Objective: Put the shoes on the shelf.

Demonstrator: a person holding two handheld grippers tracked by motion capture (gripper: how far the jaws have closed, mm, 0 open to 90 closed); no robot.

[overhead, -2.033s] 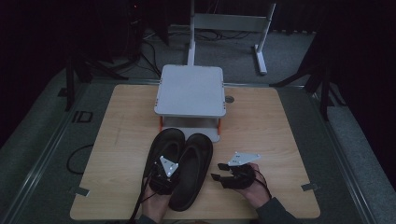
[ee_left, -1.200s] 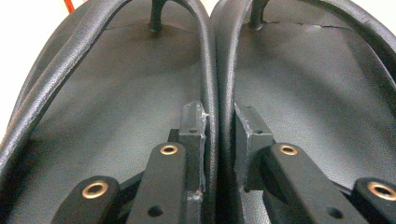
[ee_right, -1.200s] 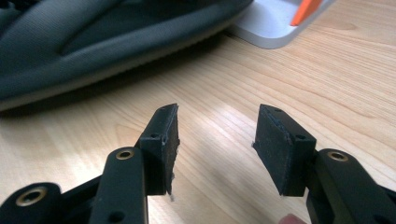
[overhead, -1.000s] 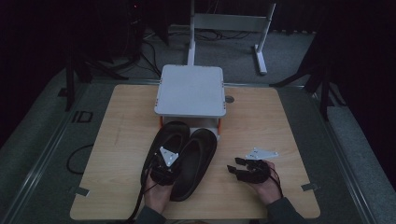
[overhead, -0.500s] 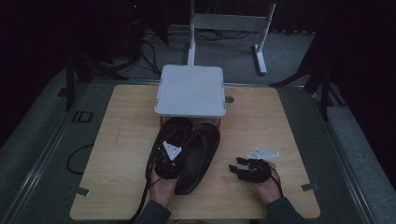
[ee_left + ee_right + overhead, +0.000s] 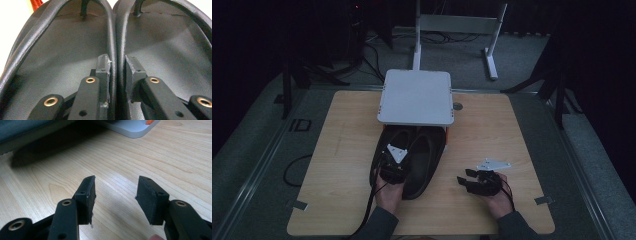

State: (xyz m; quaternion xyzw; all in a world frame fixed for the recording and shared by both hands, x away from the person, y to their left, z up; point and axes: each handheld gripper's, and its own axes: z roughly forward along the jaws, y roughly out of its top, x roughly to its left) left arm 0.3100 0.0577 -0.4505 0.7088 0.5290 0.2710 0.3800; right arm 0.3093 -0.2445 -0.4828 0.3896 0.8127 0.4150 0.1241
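Black shoes (image 6: 412, 157) sit at counter (image 6: 337, 150) centre, toes at 12 o'clock under the white shelf (image 6: 416, 96), left gripper (image 6: 117, 72) fingers clamped on both inner rims, right gripper (image 6: 115, 198) fingers apart and empty; risk: one rim slips mid-push, pair splays.

My wooden table (image 6: 337, 150) carries a pair of black shoes (image 6: 422, 155) near its centre, toes under a grey-white stand (image 6: 416, 97) at the far edge.
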